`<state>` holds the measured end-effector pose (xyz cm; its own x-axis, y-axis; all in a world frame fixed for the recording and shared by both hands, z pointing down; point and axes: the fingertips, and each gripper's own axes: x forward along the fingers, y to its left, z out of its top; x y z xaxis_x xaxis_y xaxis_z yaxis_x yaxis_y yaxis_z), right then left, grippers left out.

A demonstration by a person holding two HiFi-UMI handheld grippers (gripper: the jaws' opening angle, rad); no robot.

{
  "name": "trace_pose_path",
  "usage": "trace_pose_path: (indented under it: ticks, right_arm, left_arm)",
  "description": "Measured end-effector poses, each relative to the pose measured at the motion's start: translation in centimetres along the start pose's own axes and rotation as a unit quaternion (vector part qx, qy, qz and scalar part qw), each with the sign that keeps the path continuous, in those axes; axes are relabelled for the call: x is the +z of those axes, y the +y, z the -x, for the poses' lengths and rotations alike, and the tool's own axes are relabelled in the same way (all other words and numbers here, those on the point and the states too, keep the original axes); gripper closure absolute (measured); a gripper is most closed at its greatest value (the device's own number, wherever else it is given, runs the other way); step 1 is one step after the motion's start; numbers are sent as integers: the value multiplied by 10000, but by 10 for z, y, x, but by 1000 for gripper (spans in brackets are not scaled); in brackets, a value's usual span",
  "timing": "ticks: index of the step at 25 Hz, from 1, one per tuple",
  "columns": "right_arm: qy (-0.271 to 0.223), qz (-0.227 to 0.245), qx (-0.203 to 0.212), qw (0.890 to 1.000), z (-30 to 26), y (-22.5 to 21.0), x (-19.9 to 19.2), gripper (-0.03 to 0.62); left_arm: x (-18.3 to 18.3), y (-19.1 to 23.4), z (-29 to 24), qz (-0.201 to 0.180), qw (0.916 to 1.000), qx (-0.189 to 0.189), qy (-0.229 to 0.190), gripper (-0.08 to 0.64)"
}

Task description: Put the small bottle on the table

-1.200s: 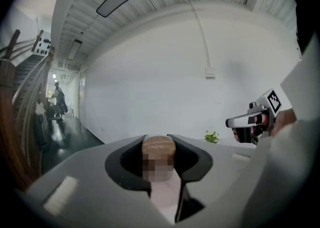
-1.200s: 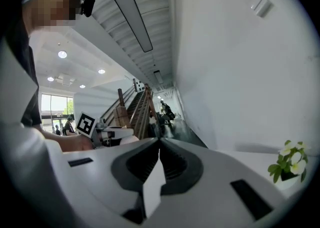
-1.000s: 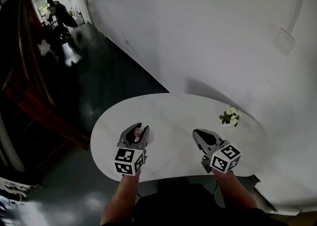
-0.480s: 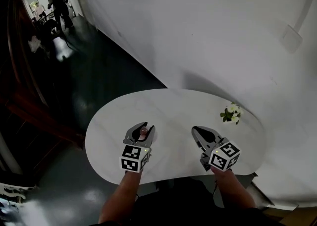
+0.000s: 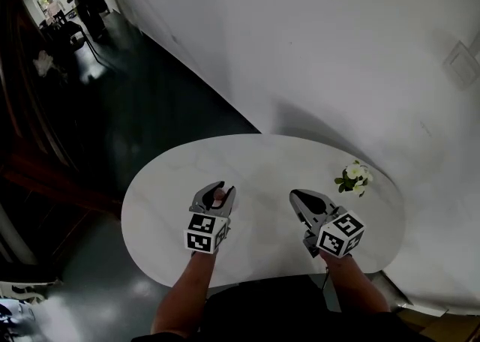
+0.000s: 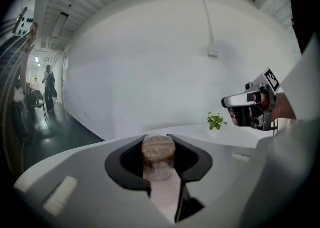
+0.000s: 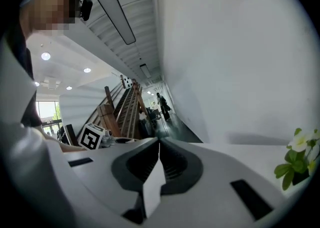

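- The left gripper (image 5: pixel 220 192) has its jaws clamped on the small bottle (image 6: pixel 159 154). Its own view shows a brownish, cork-like top between the two dark pads and a pale body running down below them.
- In the head view, the small bottle sits in that grasp over the near left part of the white oval table (image 5: pixel 262 160), well inside the rim.
- No view shows whether the base of the small bottle touches the tabletop. The jaws and the gripper body hide the lower end.
- The right gripper (image 5: pixel 298 196) hovers over the near right part of the table, well apart from the left one. Its jaws are closed together with nothing between them, so it seems to play no part in this step.
- A small potted plant (image 5: pixel 354 177) with white flowers stands near the table's far right edge, clear of both grippers.
- Done so far, as a judgement: the small bottle is grasped and brought over the table, with bare surface all around it.
- Left to do, as a judgement: lower the small bottle until it stands on its base, let the left jaws go, and draw the gripper back without tipping it.
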<state>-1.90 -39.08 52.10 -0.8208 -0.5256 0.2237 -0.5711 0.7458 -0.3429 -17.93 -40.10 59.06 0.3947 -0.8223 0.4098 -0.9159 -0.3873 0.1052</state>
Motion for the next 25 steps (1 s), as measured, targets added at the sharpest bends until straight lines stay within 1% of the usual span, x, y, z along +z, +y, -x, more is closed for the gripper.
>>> trace_pose_path:
  ticks: [4,7,9,12,15,19,25]
  right_arm:
    - [169,-64,90,9998,-11,-5,-8,581]
    - [262,-102,173,9995,-19,-5,-13,580]
    - [328,-120,213,9992,-24,-2,-18,580]
    - [460,-153,292,9984,-27,4,-28,580]
    - [594,-202,361,9974,-28,10,-40,580]
    - [671,-292,340,9967,-26,8,-47,580]
    - [662,-278,295,9970,-25,5,-48,580]
  left_arm:
    - [-14,0,-22,-46,9997,-102,229,437]
    - [-24,3,-37,-152,9990,-180,386,437]
    - [-32,10,-43,-170,9986,-138,471,437]
    - [-43,17,-48,-89,9982,-57,586,437]
    - [-54,20,-54,-116,9971,-105,739,437]
    - [-60,18,-58,-240,9959,-160,858,437]
    - [-75,13,-62,-307,9934,-315,1057,437]
